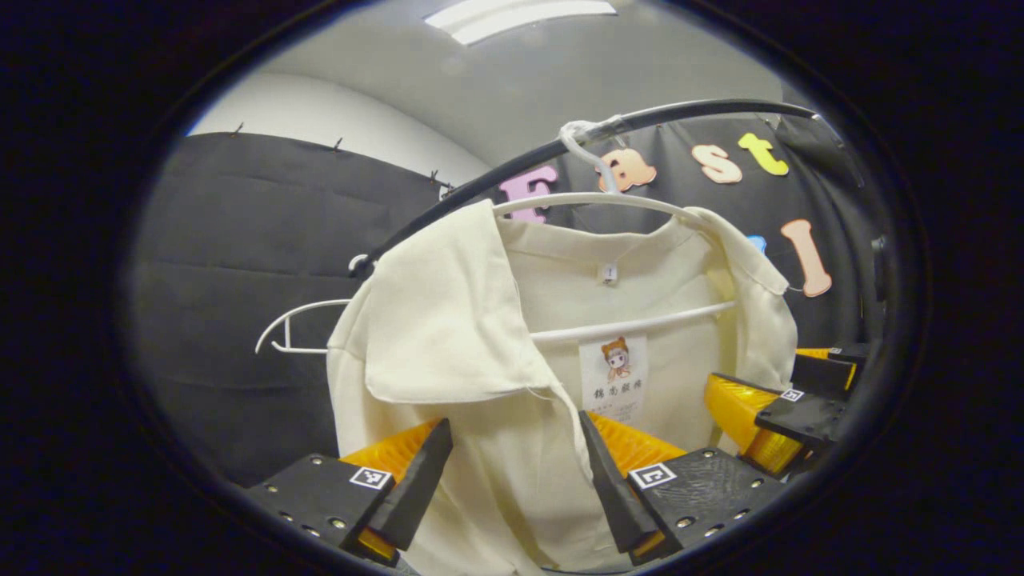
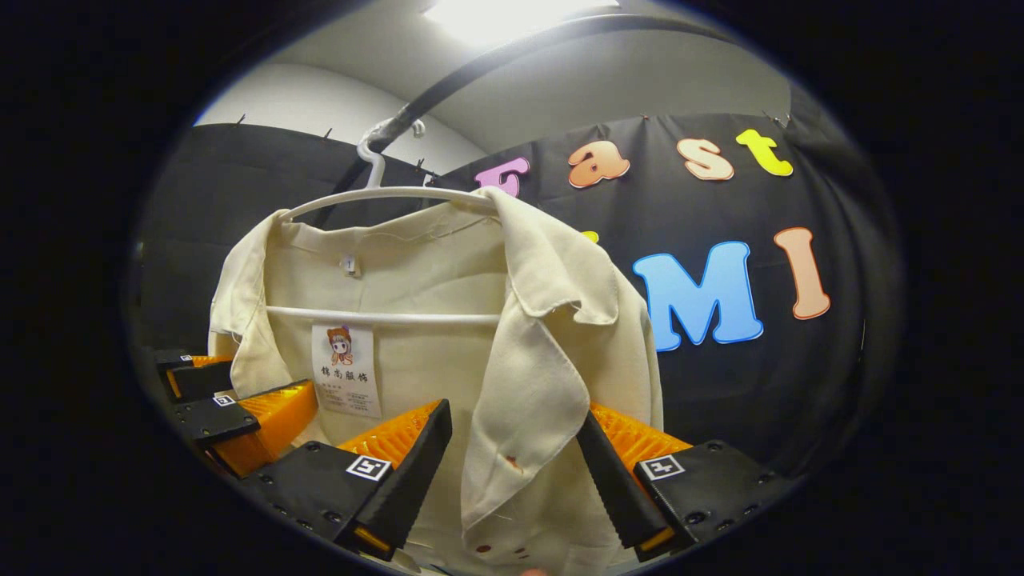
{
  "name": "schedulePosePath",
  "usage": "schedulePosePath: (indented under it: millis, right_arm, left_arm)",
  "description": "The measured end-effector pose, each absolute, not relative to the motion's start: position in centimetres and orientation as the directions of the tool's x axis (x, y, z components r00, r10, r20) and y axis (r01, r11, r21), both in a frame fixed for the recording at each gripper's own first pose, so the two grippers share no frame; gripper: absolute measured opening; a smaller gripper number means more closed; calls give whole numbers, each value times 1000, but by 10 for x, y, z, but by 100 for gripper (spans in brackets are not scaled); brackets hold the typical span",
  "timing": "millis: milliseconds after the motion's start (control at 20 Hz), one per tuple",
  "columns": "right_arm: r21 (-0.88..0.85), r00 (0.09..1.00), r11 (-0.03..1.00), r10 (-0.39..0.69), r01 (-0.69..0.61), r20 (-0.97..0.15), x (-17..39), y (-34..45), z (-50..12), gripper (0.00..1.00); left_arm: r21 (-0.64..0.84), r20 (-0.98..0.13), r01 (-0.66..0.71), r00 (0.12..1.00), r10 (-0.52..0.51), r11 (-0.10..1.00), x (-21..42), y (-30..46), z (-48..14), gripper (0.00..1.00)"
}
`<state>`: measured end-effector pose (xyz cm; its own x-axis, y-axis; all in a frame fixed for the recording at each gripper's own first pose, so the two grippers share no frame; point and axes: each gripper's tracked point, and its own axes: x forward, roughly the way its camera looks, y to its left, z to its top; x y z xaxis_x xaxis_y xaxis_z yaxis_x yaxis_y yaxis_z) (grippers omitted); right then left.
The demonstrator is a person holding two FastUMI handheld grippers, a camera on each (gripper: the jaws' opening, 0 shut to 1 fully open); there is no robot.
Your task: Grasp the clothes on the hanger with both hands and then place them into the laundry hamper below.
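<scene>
Cream collared cotton shirt (image 1: 448,336) on white wire hanger (image 1: 592,200): being straddled by left tongs (image 1: 512,480) and right tongs (image 2: 512,480), both spread apart.

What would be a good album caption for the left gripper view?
Open left gripper reaching around the front panel of a cream shirt on a white hanger.
</scene>
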<state>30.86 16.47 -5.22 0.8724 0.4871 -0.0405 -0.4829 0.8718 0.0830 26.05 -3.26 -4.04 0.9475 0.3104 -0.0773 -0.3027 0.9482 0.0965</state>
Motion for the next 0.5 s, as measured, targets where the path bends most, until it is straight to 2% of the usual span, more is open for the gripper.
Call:
schedulePosePath:
  millis: [100,200,250,300,350,400,450,500]
  right_arm:
    - [100,879,878,474,-467,-55,319,167,-55,97]
    - [105,887,888,456,-448,-72,327,169,-59,97]
    - [105,888,890,452,-444,-80,328,172,-59,94]
    - [101,891,895,444,-435,-90,330,171,-61,84]
    - [98,886,890,455,-446,-94,330,173,-62,70]
    - [99,884,887,459,-451,-89,331,175,-60,63]
    - [98,888,891,452,-444,-83,332,173,-59,42]
    - [94,897,899,435,-428,-78,334,168,-58,35]
  left_arm:
    - [116,-91,-329,936,340,937,263,-26,-47,91]
    - [103,-107,-355,925,365,929,262,-22,-51,60]
    - [92,-118,-353,925,362,931,262,-22,-54,51]
    - [89,-129,-347,925,357,934,263,-23,-57,41]
    - [85,-137,-329,931,338,940,264,-26,-58,46]
    - [93,-139,-334,928,345,938,262,-24,-58,46]
    - [84,-143,-325,932,334,942,270,-24,-61,28]
    - [70,-142,-302,940,309,951,269,-27,-60,25]
